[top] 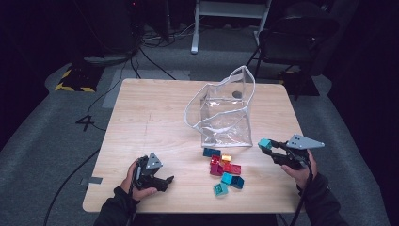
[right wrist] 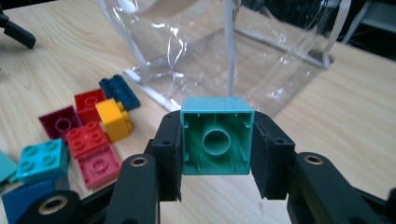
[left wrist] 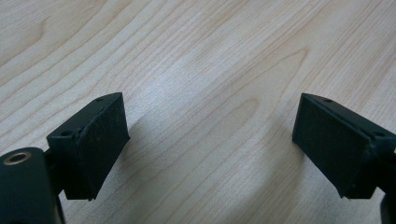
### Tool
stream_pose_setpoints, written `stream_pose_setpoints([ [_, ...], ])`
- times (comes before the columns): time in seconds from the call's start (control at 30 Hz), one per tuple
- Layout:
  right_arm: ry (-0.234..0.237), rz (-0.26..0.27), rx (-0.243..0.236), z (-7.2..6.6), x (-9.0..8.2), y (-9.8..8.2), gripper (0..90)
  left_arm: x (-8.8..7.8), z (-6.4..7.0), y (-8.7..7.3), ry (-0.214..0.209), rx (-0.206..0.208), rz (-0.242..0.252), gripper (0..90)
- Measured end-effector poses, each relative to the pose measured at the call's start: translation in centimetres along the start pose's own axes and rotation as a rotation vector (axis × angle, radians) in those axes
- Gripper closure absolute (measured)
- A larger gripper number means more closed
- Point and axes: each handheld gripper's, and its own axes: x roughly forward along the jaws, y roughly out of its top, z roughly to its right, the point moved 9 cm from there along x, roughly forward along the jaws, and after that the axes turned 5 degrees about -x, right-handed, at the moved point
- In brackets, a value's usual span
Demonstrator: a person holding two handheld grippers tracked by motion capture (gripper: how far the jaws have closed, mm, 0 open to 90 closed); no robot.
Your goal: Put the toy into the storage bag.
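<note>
We see the right gripper [top: 266, 145] lifted above the pale wooden table [top: 146, 117] near its right edge, its black jaws clamped on a square teal plastic building brick [right wrist: 217, 136]. In the right gripper view the brick's hollow underside faces us, with a round tube in its middle, and a pad presses against each of its two sides. Just beyond it stands a clear plastic bag with a white rim [top: 223, 110], upright and open at the top, around the middle of the table and a little toward the far edge.

Near the front edge, between the two hands, lies a loose cluster of plastic bricks [top: 223, 169]: dark blue, yellow, red, magenta, pink and teal pieces, several touching one another.

The left gripper [top: 165, 181] sits low by the front left part of the table, held in the left hand [top: 134, 181]. Its jaws stand apart with only bare wood between them.
</note>
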Motion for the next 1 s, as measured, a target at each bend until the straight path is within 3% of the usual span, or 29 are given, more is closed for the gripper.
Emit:
stream_pose_setpoints([
  [0.33, -0.028, 0.065, -0.035, 0.9, -0.4, 4.6, 59.6, 0.0, 0.0, 0.0, 0.000, 0.000, 0.000, 10.8],
  [1.0, -0.049, 0.120, -0.086, 1.4, -0.9, 9.9, 59.6, 0.0, 0.0, 0.0, 0.001, -0.001, 0.000, 10.8],
])
